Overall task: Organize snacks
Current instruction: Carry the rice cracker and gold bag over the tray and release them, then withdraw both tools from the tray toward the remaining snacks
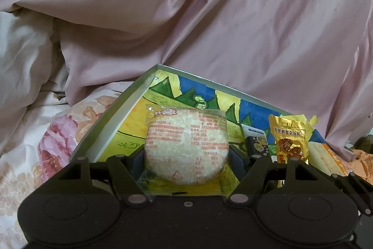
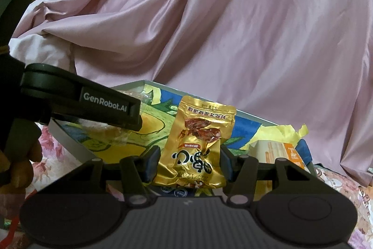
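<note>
A round pale rice cake (image 1: 185, 144) in a clear printed wrapper stands upright between the pads of my left gripper (image 1: 186, 156), which is shut on it. It hangs just over the colourful open box (image 1: 121, 113). My right gripper (image 2: 189, 162) is shut on a gold foil snack packet (image 2: 198, 139), upright over the same box (image 2: 70, 139). That gold packet (image 1: 290, 141) also shows to the right in the left wrist view. The left gripper's finger (image 2: 112, 109) reaches in from the left, and part of the rice cake (image 2: 105, 130) peeks out under it.
In the box lie a dark small packet (image 1: 256, 141) and an orange-and-white carton (image 2: 279, 151). Pink satin bedding (image 1: 233, 15) rises right behind the box. A floral sheet (image 1: 46, 144) lies around it. A person's hand (image 2: 21, 167) is at the left edge.
</note>
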A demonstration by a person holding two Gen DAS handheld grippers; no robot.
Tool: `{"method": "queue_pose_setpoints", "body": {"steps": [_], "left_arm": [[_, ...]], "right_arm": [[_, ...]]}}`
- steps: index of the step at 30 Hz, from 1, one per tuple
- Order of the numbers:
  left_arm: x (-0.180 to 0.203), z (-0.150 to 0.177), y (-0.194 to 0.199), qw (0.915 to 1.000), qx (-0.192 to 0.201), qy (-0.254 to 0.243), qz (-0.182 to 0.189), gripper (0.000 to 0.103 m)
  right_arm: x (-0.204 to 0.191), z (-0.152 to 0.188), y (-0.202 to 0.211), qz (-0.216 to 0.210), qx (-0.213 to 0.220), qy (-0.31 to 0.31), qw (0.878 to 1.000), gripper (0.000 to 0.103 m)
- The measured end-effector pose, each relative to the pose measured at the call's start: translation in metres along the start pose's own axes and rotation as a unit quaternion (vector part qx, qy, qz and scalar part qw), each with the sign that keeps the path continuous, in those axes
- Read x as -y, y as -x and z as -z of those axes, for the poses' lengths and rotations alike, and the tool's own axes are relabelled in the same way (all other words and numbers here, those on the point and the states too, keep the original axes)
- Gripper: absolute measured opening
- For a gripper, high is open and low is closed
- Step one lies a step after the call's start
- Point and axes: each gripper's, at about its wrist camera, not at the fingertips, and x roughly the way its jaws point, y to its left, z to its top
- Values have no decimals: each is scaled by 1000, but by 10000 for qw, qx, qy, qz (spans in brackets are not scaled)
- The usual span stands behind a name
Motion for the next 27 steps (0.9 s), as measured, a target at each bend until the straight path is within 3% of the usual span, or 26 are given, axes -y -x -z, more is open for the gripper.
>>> {"method": "queue_pose_setpoints", "body": {"steps": [4,8,13,17,27], "left_arm": [[0,0,-2,10000,-32,-8,-23,74],[-1,-2,0,10000,-35,72,-4,83],[-4,-3,11,9998,21,173,10,86],[-6,-6,32,9996,216,208,6,98],[-11,-9,92,9982,528,273,-22,102]], "right_arm": [[0,-1,-1,10,-59,-6,10000,60],[0,-3,-1,52,-98,-40,9999,61],[-1,-3,9,51,6,-94,9999,72],[1,-5,27,85,244,-184,9995,83],[1,-13,82,249,729,-336,9965,102]]}}
